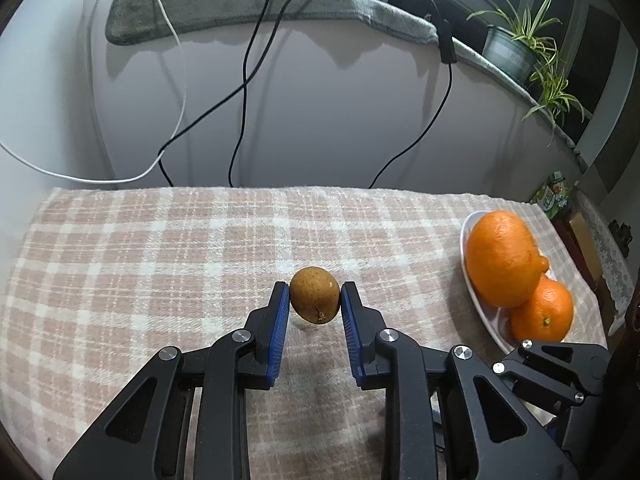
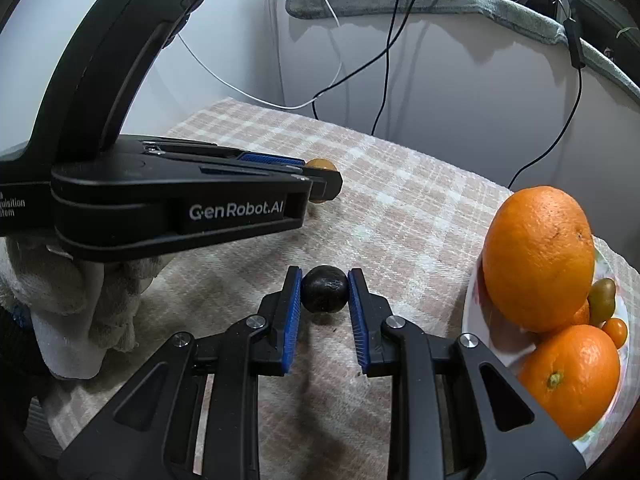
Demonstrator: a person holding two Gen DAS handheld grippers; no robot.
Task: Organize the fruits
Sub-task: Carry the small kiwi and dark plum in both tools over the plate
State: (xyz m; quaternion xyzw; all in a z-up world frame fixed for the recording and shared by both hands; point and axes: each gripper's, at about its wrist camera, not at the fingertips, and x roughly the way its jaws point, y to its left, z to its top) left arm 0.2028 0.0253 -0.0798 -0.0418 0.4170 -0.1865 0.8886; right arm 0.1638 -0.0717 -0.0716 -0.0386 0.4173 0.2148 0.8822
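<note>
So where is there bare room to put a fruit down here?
Free: the checked cloth left of and behind the brown fruit, to the far edge. Crowded: the plate, piled with oranges, and the near strip where both grippers work, right gripper holding a dark fruit.

This looks like a lived-in home room. A soft checked blanket (image 1: 160,248) covers the worktop, a white plate (image 2: 486,332) of oranges (image 2: 538,256) sits at its right edge, a potted spider plant (image 1: 516,46) stands on a towel-draped ledge (image 1: 260,4) behind, and black cables (image 1: 256,60) and a white cable (image 1: 176,40) trail down the pale wall.
</note>
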